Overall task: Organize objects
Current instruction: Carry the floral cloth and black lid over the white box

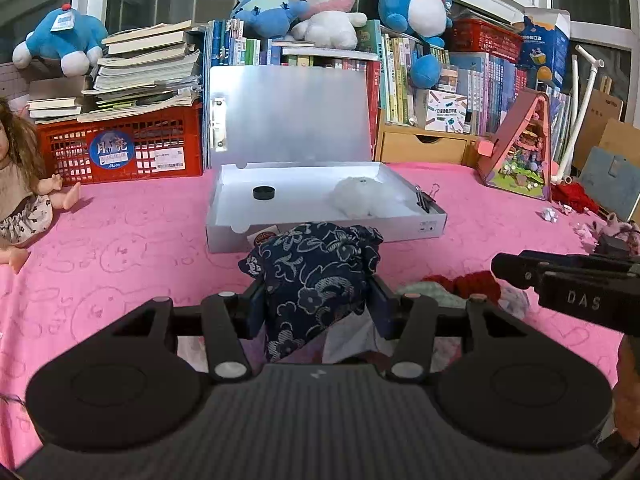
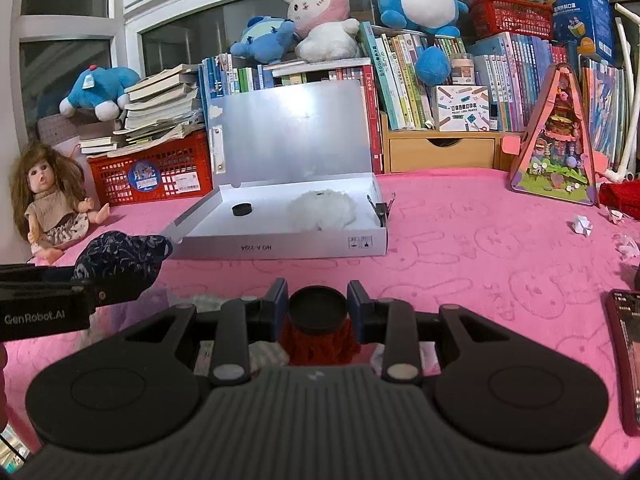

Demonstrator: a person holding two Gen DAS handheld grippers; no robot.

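Observation:
My left gripper [image 1: 316, 300] is shut on a dark blue floral cloth pouch [image 1: 316, 276], held above the pink cover; the pouch [image 2: 120, 256] also shows at the left of the right wrist view. My right gripper [image 2: 318, 308] is shut on a round black lid [image 2: 317, 310], with a red knitted piece [image 2: 320, 346] hanging under it. Ahead lies an open silver box [image 1: 400, 228] with its lid propped upright. Inside sit a small black disc [image 1: 264, 192], a white fluffy ball [image 1: 360, 200] and binder clips [image 1: 424, 200]. In the right wrist view the box [image 2: 280, 246] is straight ahead.
Red and pale knitted items [image 1: 464, 284] lie on the pink cover [image 1: 120, 248] by the right gripper's arm [image 1: 568, 280]. A doll [image 2: 52, 208] sits at the left, a red crate [image 1: 120, 148] with books behind. A pink triangular dollhouse [image 2: 560, 148] stands right; a dark phone [image 2: 628, 352] lies near the right edge.

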